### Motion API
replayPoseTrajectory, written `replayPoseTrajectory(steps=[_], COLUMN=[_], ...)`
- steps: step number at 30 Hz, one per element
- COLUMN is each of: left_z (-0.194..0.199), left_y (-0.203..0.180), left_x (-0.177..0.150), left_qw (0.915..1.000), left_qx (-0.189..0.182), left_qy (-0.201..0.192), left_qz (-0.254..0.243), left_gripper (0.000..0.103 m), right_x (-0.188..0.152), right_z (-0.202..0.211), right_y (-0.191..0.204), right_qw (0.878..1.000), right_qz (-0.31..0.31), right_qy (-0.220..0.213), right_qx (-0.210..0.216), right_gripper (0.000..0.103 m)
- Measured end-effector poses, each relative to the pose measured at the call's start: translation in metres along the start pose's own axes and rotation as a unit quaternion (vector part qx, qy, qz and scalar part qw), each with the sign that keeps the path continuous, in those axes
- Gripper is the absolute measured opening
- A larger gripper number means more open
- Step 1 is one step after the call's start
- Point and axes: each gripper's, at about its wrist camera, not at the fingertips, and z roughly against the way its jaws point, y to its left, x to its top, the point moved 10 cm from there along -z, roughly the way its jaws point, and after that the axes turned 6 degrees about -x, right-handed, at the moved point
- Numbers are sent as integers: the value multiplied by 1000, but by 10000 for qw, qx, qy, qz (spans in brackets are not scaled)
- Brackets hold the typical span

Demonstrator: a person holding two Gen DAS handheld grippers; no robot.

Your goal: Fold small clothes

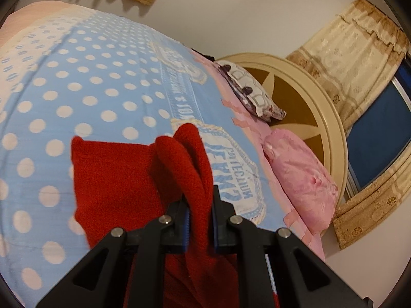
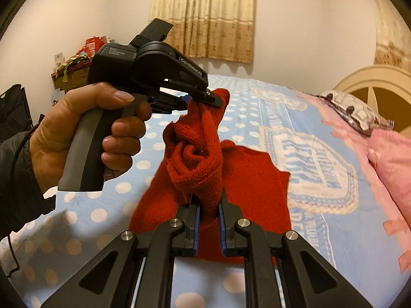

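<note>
Bedroom with pale walls; a bed under a blue, white-dotted cotton bedspread fills the lower frame. The red, ribbed knitted garment lies at centre, one bunched edge lifted. The left gripper and the right gripper each have their fingers clamped on a thick roll of knit. Risk, as judged: the soft, stretchy knit may twist between the grips or slip, creasing the fold.

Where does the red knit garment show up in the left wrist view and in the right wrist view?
Left wrist view: red knit garment lower centre, bunched up between that gripper's jaws.
Right wrist view: centre, pinched by both grippers, lower part draped on the bed.
Shared landmark: the pink pillow beside the round headboard.
</note>
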Motion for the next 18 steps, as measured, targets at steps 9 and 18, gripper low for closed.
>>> replayPoseTrajectory(steps=[9, 18], left_z=[-48, -79], left_y=[-15, -29], left_x=[-21, -42], left_qw=[9982, 9932], left_qx=[274, 570], left_qy=[467, 802], left_qz=[-239, -615], left_gripper=[13, 14], right_x=[-30, -56], right_z=[-11, -22], right_y=[-29, -54], right_qw=[9957, 9860], right_qz=[-725, -1338], right_qy=[492, 829], right_qx=[297, 543], right_gripper=[11, 11])
